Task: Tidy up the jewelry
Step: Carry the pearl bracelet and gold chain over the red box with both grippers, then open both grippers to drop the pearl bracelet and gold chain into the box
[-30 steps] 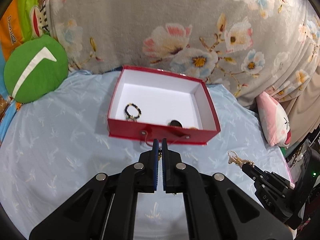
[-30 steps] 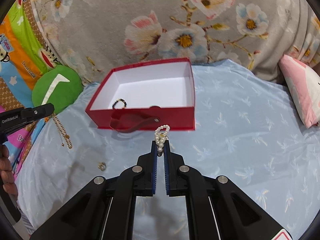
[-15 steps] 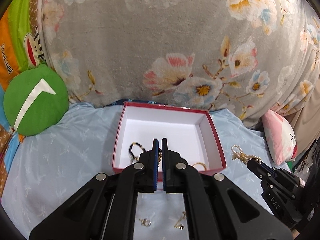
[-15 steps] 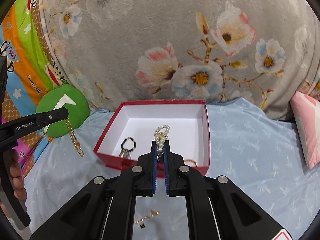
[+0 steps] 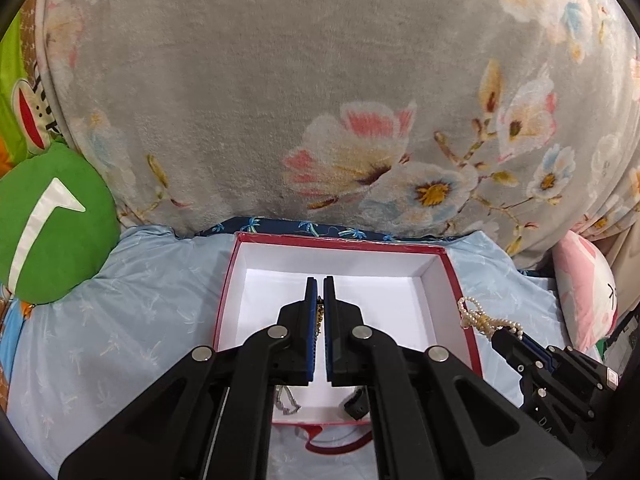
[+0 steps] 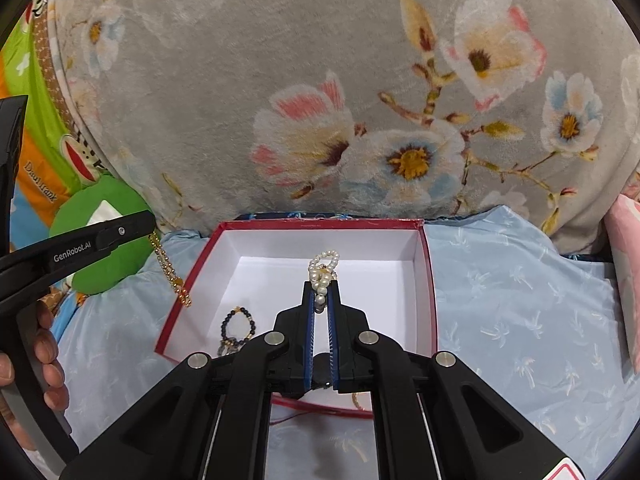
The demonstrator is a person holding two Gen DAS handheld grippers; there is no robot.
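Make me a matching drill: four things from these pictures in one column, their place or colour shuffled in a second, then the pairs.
1. pearl bracelet
2. gold chain
3. dark bead bracelet
4. round cushion

A. green
B. hangs from the left tongs
C. lies in the red box
D. pinched in the right tongs

Pairs: 1-D, 2-B, 3-C, 4-A

Box: red outside, white inside. Bed sheet: pale blue, faint white sprig print. Blanket: grey, pink, cream and blue flowers. Cushion: green, white mark. Pearl strand: white. Chain: gold. Bead bracelet: dark with gold. Gripper bodies black, pads blue.
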